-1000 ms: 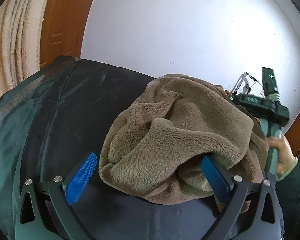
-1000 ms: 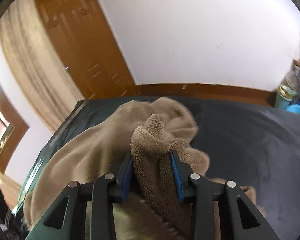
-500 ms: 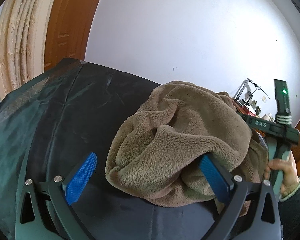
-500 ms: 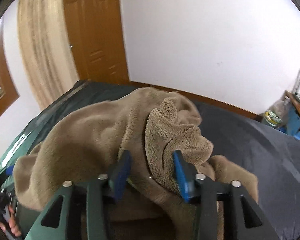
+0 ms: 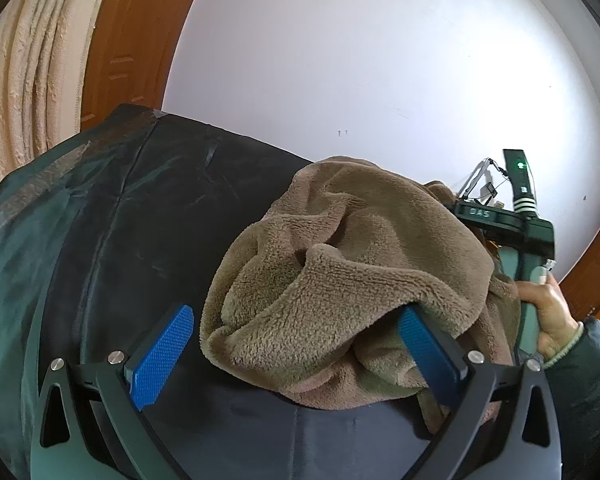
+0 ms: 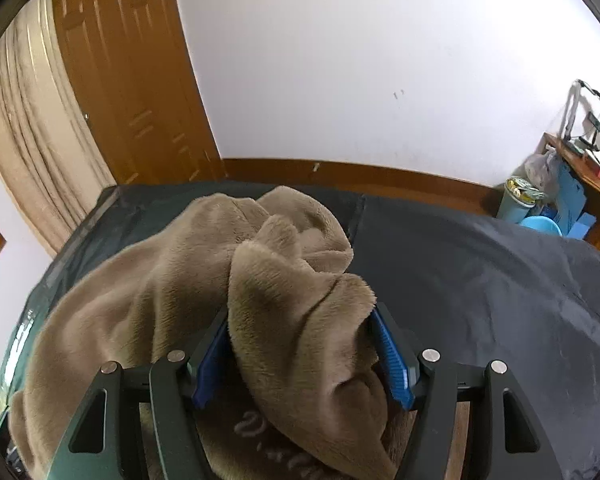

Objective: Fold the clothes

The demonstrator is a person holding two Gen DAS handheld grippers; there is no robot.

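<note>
A brown fleece garment point(image 5: 360, 264) lies bunched in a heap on the dark bed cover point(image 5: 132, 216). My left gripper point(image 5: 294, 350) is open wide at the heap's near edge; its right pad point(image 5: 428, 344) is tucked under a fold and its left pad point(image 5: 160, 356) is bare over the cover. In the right wrist view a thick fold of the fleece garment point(image 6: 296, 304) stands up between the spread fingers of my right gripper point(image 6: 302, 360), which is open. From the left wrist view the right gripper's body point(image 5: 516, 232) shows behind the heap, held by a hand point(image 5: 548, 312).
The dark cover point(image 6: 480, 280) stretches bare to the right of the heap. A wooden door point(image 6: 120, 92) and a beige curtain point(image 6: 32, 132) stand at the left. A blue basin point(image 6: 540, 226), a bin and a cluttered wooden desk point(image 6: 580, 168) sit at the far right.
My right gripper's fingers have spread apart around the fleece fold they were pinching. The left gripper has stayed open and nearly still while the heap settled slightly.
</note>
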